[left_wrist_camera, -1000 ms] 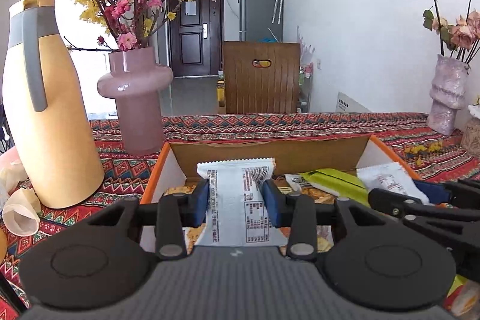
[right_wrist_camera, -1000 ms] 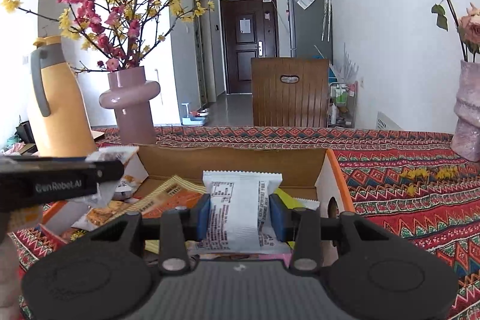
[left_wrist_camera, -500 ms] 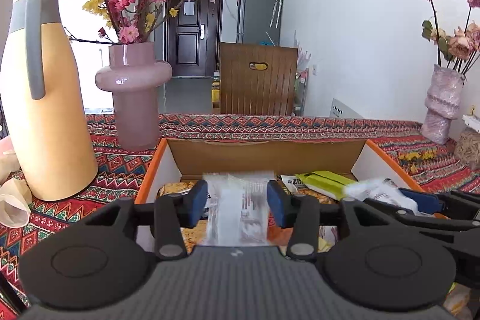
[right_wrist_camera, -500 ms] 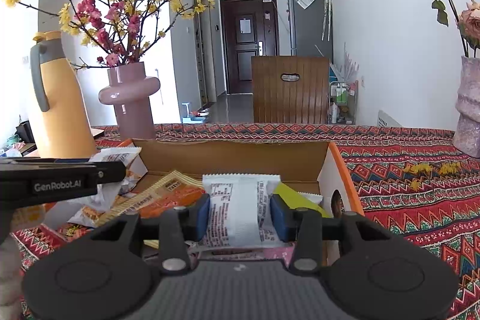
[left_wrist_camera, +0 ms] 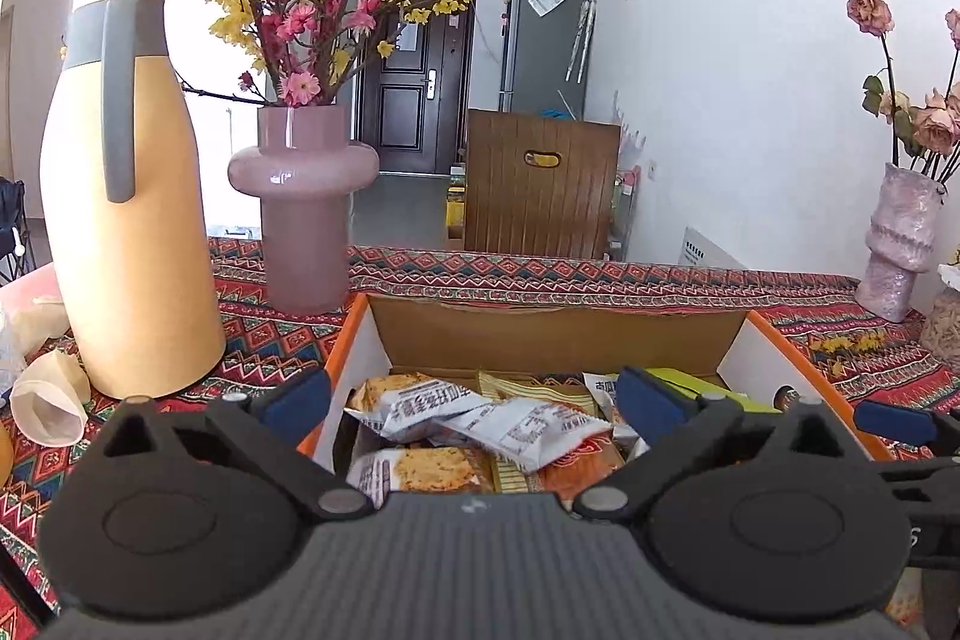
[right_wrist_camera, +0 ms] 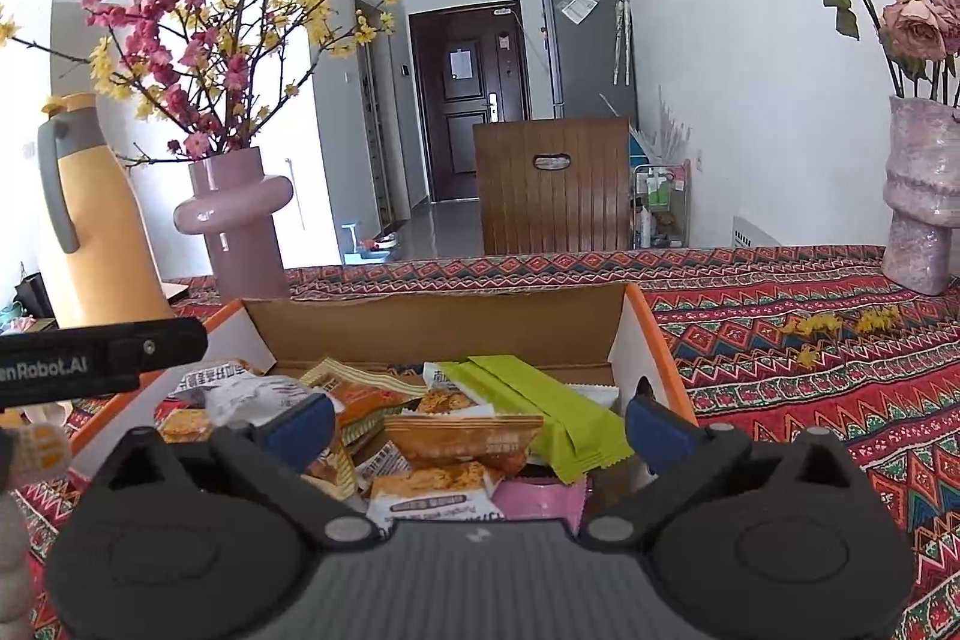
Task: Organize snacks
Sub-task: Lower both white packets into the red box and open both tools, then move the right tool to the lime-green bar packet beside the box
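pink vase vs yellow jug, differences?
The pink vase holds flowering branches; the yellow jug is capped, with nothing in it showing. The vase has a ring-shaped bulge and no handle; the jug is smooth and tapered with a grey handle. The jug stands taller. Both stand upright on the patterned cloth.

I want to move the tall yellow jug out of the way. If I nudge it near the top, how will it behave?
The yellow jug is tall on a fairly narrow base, so a high push would probably tip it rather than slide it. The patterned tablecloth likely grips its base. How full, and so how heavy, cannot be told.
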